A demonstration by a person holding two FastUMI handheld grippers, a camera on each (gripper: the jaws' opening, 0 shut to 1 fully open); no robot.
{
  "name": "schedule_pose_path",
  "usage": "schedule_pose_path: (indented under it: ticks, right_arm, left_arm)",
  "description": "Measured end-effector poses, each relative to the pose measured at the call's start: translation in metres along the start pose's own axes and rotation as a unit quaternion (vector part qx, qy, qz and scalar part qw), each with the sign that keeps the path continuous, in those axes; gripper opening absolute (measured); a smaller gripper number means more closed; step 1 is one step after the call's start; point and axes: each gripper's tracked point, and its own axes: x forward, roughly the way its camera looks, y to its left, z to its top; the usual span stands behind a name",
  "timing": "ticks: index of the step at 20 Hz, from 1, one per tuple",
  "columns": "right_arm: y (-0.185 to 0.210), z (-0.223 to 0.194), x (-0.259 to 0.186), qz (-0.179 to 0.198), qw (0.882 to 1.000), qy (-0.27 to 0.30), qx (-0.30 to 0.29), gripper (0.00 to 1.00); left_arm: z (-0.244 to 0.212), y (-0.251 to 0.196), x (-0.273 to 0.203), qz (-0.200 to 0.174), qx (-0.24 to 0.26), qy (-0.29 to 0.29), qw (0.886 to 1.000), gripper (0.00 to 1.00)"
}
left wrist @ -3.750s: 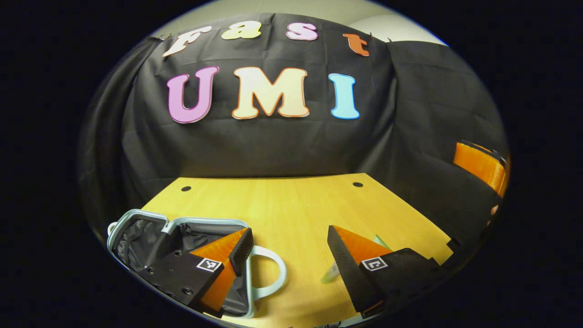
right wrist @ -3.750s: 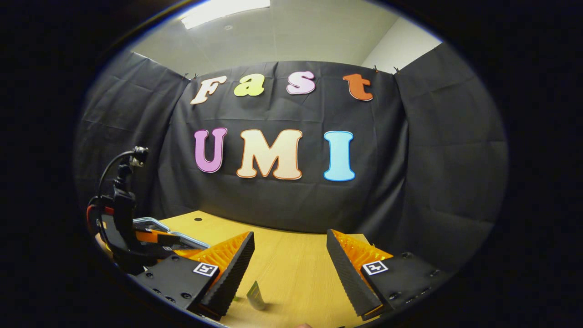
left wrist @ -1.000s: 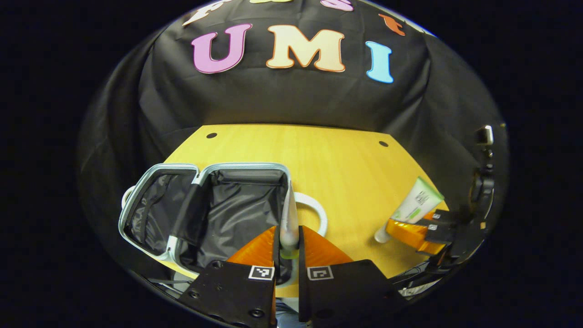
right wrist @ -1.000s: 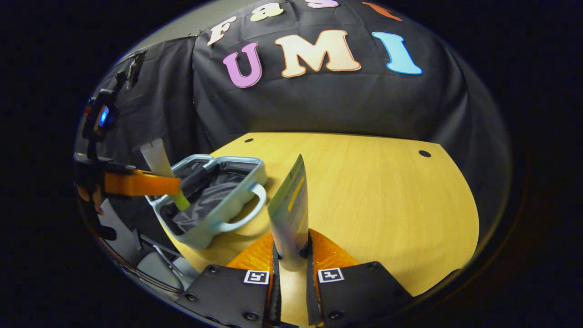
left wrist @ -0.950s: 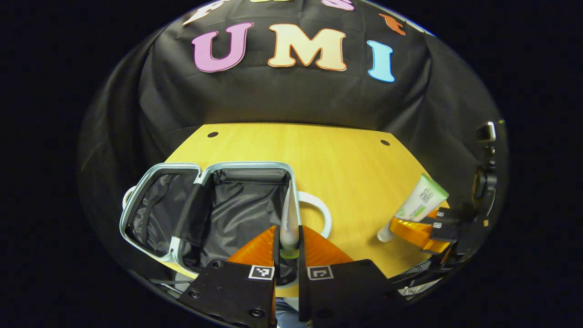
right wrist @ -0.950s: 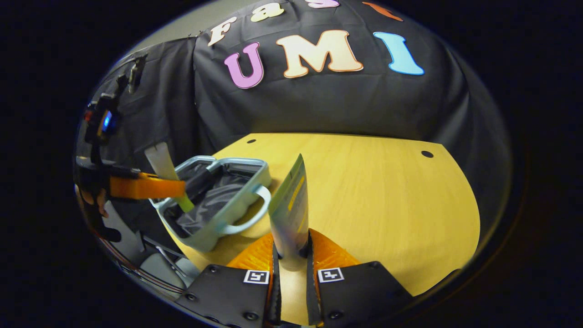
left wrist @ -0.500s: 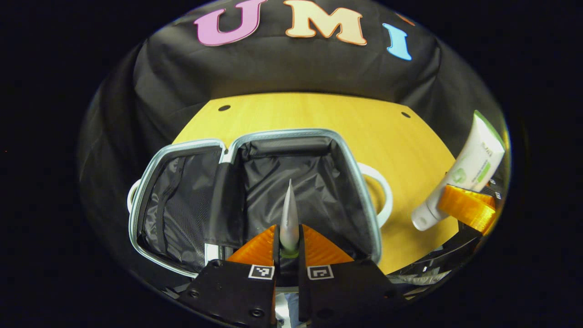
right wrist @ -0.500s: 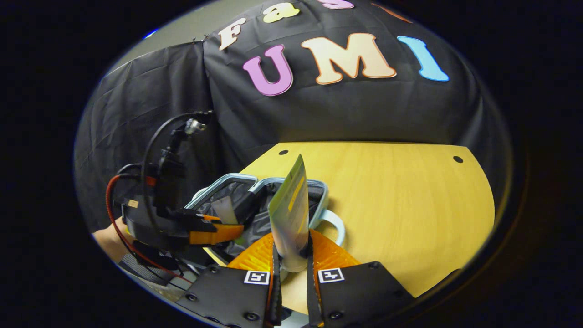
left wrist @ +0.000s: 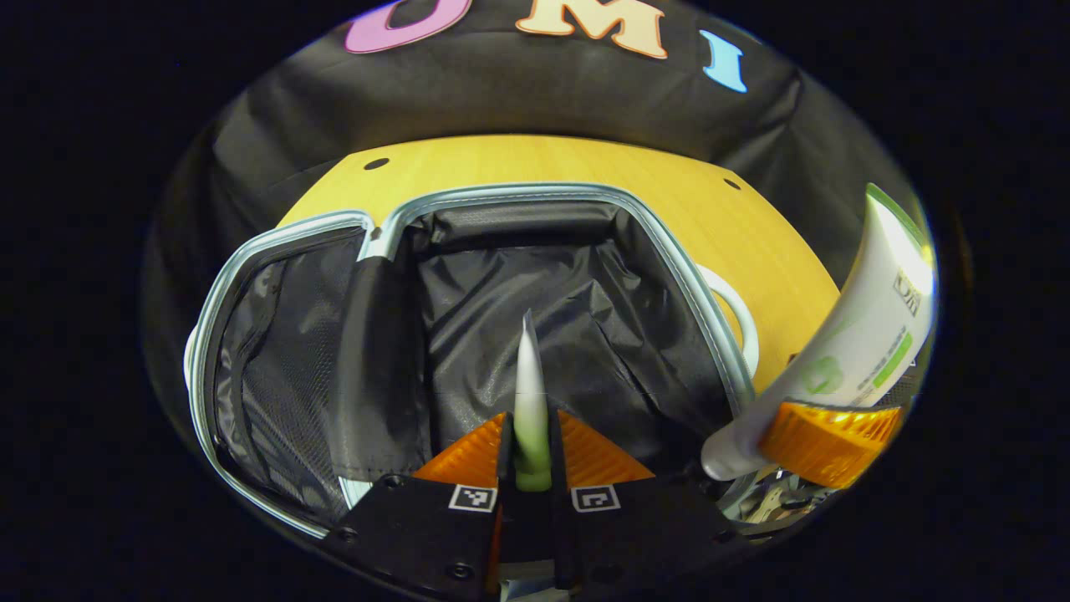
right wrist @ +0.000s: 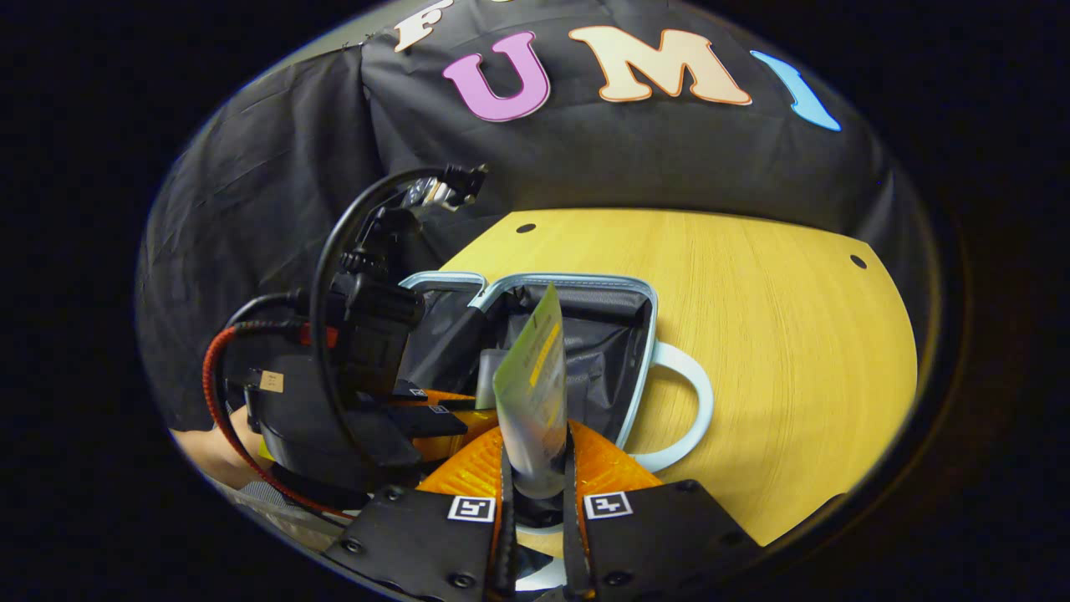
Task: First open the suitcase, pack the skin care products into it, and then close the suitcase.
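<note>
Jaws now lower over suitcase (left wrist: 468, 201)

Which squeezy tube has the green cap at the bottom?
The slim silvery tube pinched in the left claw: its cap is green. The fat white tube in the right claw has a white cap.
</note>
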Motion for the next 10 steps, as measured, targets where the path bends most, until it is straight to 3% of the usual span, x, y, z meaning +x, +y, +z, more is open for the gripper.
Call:
schedule_pose_path:
  ticks: [1, 4, 5, 7, 10]
  right_arm:
    - [0.000, -0.005, 0.004, -0.007, 1.000, 0.008, 0.002, 0.24]
    - [-0.002, -0.017, 0.016, -0.023, 0.999, 0.030, 0.005, 0.24]
    - [-0.001, -0.021, 0.022, -0.029, 0.999, 0.040, 0.005, 0.24]
    - [-0.004, -0.029, 0.034, -0.043, 0.998, 0.051, 0.003, 0.24]
    - [-0.005, -0.036, 0.045, -0.066, 0.996, 0.056, 0.002, 0.25]
  left_arm:
    - [0.005, -0.003, 0.001, -0.008, 0.004, -0.005, 1.000, 0.19]
    - [0.021, -0.006, -0.004, -0.036, 0.002, -0.036, 0.999, 0.70]
    - [0.032, -0.008, -0.009, -0.048, -0.001, -0.054, 0.997, 0.75]
    - [0.052, -0.003, -0.022, -0.057, 0.000, -0.087, 0.995, 0.70]
    - [0.080, 0.020, -0.040, -0.048, -0.006, -0.136, 0.989, 0.80]
